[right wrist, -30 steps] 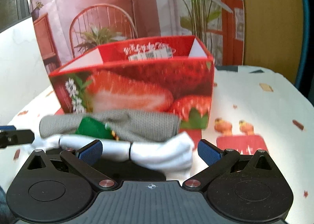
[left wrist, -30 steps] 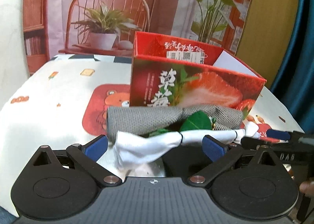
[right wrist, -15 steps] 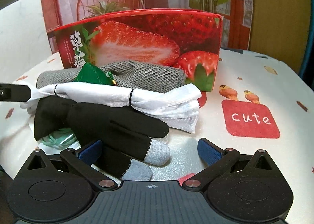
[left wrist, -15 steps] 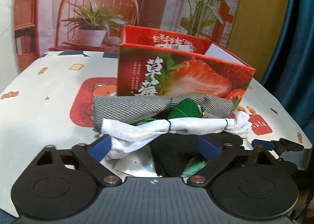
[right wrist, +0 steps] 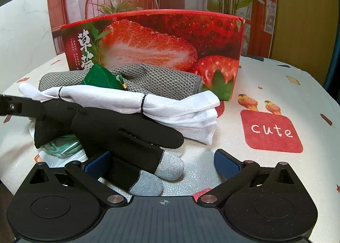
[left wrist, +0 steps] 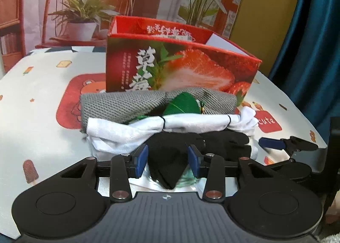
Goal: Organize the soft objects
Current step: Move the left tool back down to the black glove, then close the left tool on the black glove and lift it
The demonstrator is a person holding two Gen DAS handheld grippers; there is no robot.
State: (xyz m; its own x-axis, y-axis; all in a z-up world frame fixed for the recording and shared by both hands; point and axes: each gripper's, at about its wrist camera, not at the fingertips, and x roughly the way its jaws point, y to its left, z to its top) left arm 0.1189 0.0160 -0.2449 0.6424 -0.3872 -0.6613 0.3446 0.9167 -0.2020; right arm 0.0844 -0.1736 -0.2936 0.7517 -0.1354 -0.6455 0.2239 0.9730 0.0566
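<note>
A black glove (right wrist: 119,128) with grey fingertips lies at the front of a pile of soft things. My left gripper (left wrist: 167,160) is closing on the glove's cuff (left wrist: 167,157), and both blue pads touch the cuff's sides. My right gripper (right wrist: 163,164) stands open, with the grey fingertips lying between its jaws near the left pad. Behind the glove lie a white banded bundle (right wrist: 180,106), a green pouch (right wrist: 97,77) and a grey knitted cloth (right wrist: 159,79). An open red strawberry box (right wrist: 153,38) stands behind the pile.
A mint-green item in clear plastic (right wrist: 61,147) lies under the glove. The table (right wrist: 276,85) has a white cloth with red patches, and its edge curves round on the right. A printed backdrop and a blue curtain (left wrist: 314,51) stand behind.
My left jaws have narrowed from wide open until they sit on the black glove's cuff. The right gripper dropped toward the glove's fingertips, then held still, open throughout.
</note>
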